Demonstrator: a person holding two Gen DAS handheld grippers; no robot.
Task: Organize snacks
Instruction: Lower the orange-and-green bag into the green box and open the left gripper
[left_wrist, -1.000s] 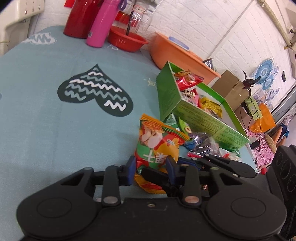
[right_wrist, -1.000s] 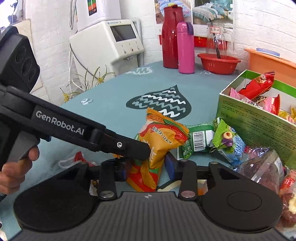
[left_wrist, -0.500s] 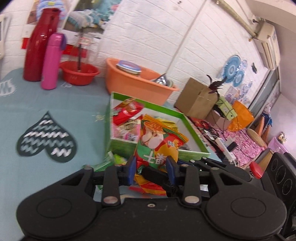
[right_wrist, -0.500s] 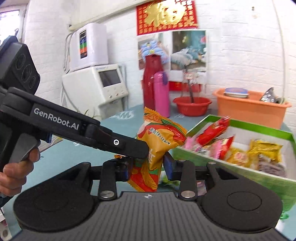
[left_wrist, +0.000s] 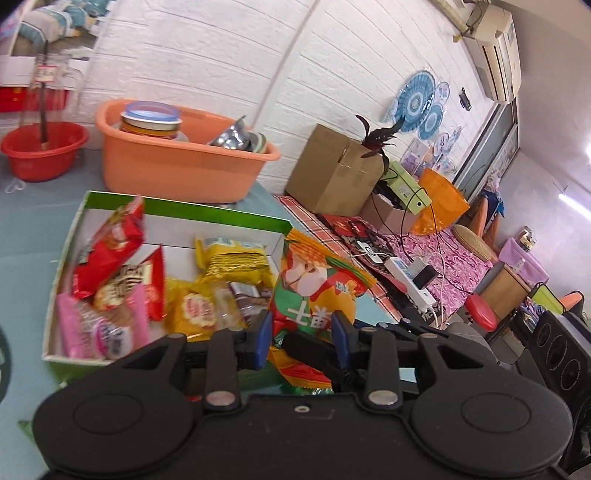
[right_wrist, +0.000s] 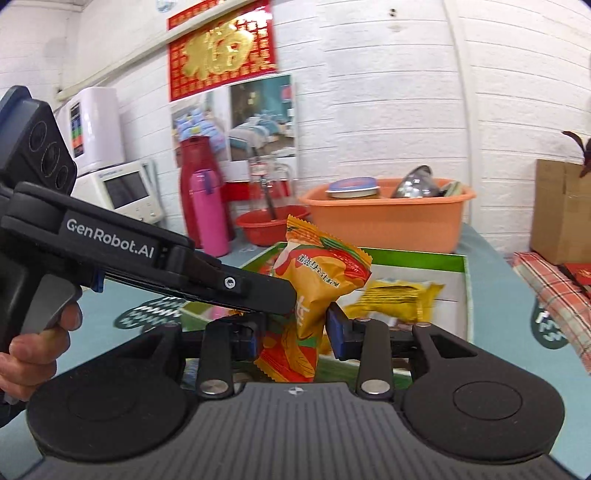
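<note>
Both grippers clamped on the orange snack packet (right_wrist: 314, 291) — left gripper (right_wrist: 284, 299) from 9 o'clock, right gripper (right_wrist: 295, 332) below — above green snack box (right_wrist: 463, 280).

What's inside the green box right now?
The green box holds a red packet, yellow packets and pink ones. The held orange snack bag hides its right corner.
</note>
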